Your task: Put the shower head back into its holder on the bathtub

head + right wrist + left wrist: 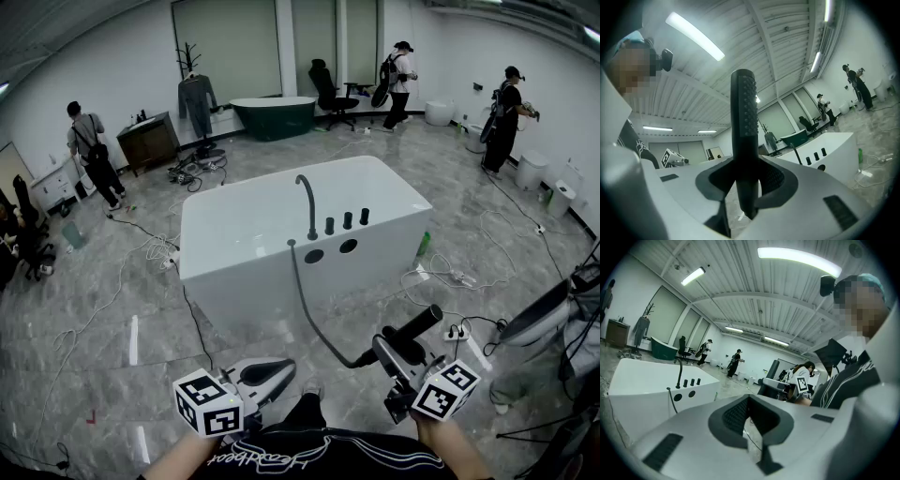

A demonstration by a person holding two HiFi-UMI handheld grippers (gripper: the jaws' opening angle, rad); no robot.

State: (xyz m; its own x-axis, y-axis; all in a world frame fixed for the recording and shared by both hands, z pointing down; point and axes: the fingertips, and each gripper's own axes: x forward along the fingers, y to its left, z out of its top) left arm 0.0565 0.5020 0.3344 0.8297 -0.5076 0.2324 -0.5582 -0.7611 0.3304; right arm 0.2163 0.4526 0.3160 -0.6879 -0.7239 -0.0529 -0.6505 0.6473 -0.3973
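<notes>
Shower head in my right gripper, well short of the tub.
My right gripper [398,349] pinched the black shower head [420,324] crosswise between its jaws; my left gripper [275,371], jaws pressed together on nothing, sat beside it. The hose [302,295] ran ahead to the white bathtub [244,262], near its two round openings [314,255].

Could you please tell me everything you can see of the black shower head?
The slim black stick-shaped shower head looks like matte plastic, with rows of small nozzle bumps down one side near its rounded tip. The right gripper's claw clamps its handle, the head sticking out past the jaws. It is held off the floor, short of the white bathtub, and a dark flexible hose runs from its base to the tub's rim.
</notes>
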